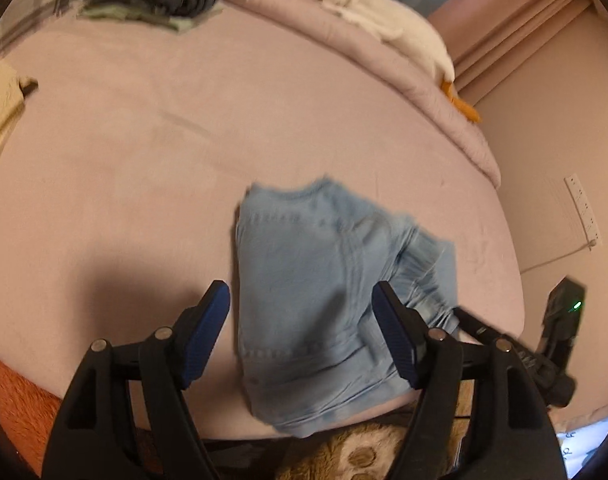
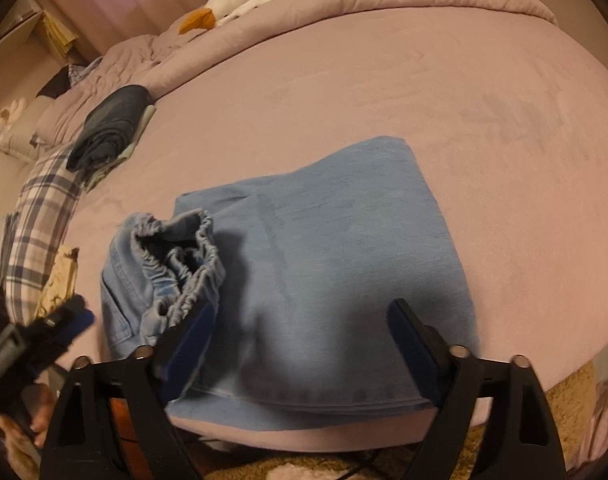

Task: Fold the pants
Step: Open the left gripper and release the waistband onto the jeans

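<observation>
Both grippers, left [image 1: 302,300] and right [image 2: 302,320], hover jaws apart and empty over the pants [image 2: 324,260], folded small near the bed [image 2: 384,80] edge, so I'd say only tucking that bunched waistband [image 2: 176,256] flat remains.

Both are wide open right now. Left hand-held gripper [image 1: 302,300] has its blue pads spread apart, nothing between them. Right hand-held gripper [image 2: 304,316] is the same, fingers splayed and empty. A hand [image 2: 40,420] shows at the lower left of the right view.
</observation>
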A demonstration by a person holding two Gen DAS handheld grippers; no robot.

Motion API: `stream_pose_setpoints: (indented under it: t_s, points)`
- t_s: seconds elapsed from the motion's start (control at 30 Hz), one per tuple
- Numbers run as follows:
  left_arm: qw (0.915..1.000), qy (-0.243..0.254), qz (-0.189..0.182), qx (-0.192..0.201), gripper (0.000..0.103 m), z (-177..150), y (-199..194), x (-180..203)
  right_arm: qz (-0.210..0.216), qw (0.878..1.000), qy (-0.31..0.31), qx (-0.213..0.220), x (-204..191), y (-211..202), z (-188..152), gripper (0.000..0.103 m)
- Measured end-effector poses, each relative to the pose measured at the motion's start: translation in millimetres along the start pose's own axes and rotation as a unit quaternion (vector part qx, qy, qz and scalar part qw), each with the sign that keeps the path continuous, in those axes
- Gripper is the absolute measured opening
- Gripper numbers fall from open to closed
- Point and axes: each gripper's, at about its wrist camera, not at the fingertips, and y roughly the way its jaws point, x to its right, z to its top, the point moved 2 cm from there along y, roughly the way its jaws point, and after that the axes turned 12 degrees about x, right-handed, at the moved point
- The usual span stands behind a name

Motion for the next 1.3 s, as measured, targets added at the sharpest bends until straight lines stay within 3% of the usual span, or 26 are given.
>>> stream_pose_setpoints:
  t_s: [0.17, 0.3, 0.47, 0.7, 0.8, 0.87, 0.97, 1.13, 1.17, 1.2, 1.23, 1.3]
  points:
    - [0.999, 0.013, -0.007, -0.042, 0.073, -17.4, 19.7, 2.2, -0.005, 1.0, -0.008, 0.014, -4.7, -6.4, 3.0, 0.096]
    - [0.9976, 0.05, 0.01, -0.047, 0.073, -25.2, 28.0, 9.7, 0.007, 1.0, 0.003, 0.022, -3.8, -12.3, 8.1, 0.096]
    - [0.9972, 0.034, 0.012, -0.065, 0.073, -29.3, 36.8, -3.3, 0.052, 0.998, 0.019, 0.018, -17.7, -9.3, 14.0, 0.1]
    - [0.9973, 0.018, -0.001, -0.071, 0.073, -28.5, 36.5, -4.3, 0.112, 0.993, -0.024, 0.012, -62.7, -15.9, 11.9, 0.1]
    - [0.9973, 0.017, -0.004, -0.071, 0.073, -28.4, 33.0, -3.5, 0.125, 0.991, -0.041, 0.012, -74.8, -17.5, 8.6, 0.087]
    - [0.9974, 0.019, -0.004, -0.07, 0.073, -29.1, 28.0, -4.9, 0.141, 0.989, -0.047, -0.011, -80.8, -10.6, 3.6, 0.079]
    - [0.9976, 0.028, -0.001, -0.064, 0.073, -28.0, 22.6, -3.5, 0.136, 0.988, -0.046, -0.049, -83.3, 9.5, -6.9, 0.077]
    - [0.9976, 0.047, 0.002, -0.051, 0.071, -27.0, 12.3, 0.8, 0.103, 0.991, -0.039, -0.073, -74.7, 40.9, -16.0, 0.074]
    - [0.9975, 0.051, 0.005, -0.049, 0.072, -26.9, 10.8, 1.3, 0.103, 0.991, -0.038, -0.071, -74.1, 44.7, -15.9, 0.069]
    - [0.9975, 0.053, 0.003, -0.047, 0.071, -26.9, 8.6, 1.7, 0.104, 0.991, -0.043, -0.068, -74.6, 47.5, -15.8, 0.05]
    - [0.9977, 0.053, 0.003, -0.041, 0.072, -26.4, 5.7, 1.7, 0.105, 0.991, -0.047, -0.071, -75.5, 51.3, -16.4, 0.04]
    - [0.9979, 0.055, 0.01, -0.031, 0.072, -23.7, 1.8, 1.3, 0.102, 0.991, -0.042, -0.071, -74.6, 53.2, -17.7, 0.035]
